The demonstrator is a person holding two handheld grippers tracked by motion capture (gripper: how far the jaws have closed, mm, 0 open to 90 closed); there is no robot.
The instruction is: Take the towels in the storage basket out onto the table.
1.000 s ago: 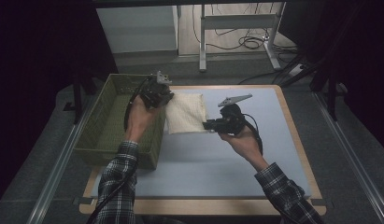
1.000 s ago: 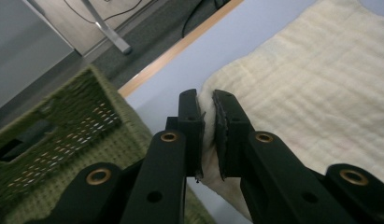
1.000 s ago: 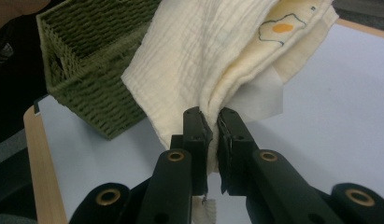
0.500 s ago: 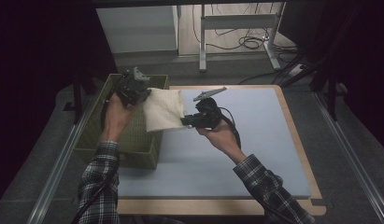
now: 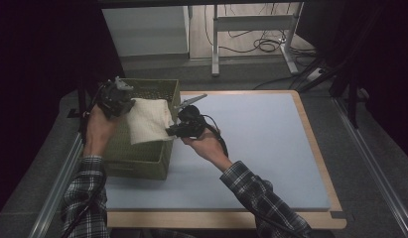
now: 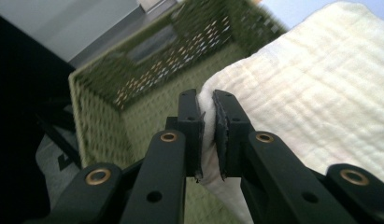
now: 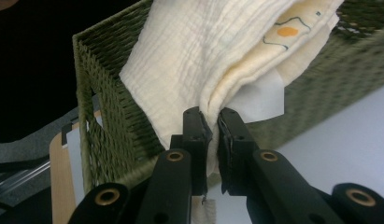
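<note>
Both tongs pinch crinkled cream cloth (image 5: 149, 120) over woven green basket (image 5: 142, 161).

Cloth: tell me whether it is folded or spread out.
Folded. The cream cloth shows stacked layers at the edge where the right gripper pinches it, above the green basket.

The right tool (image 7: 210, 122) rises from the bottom edge, its two black jaws closed on a gathered fold of cream cloth (image 7: 199, 56); the cloth fans upward from the jaws, crinkled in fine ridges; an orange spot ringed by a dark line (image 7: 288, 31) shows on an inner layer at upper right; a white tag (image 7: 264, 100) hangs beside the jaws; a green woven basket (image 7: 105, 126) stands behind the cloth; the pale blue tabletop (image 7: 339, 149) lies at lower right.
</note>
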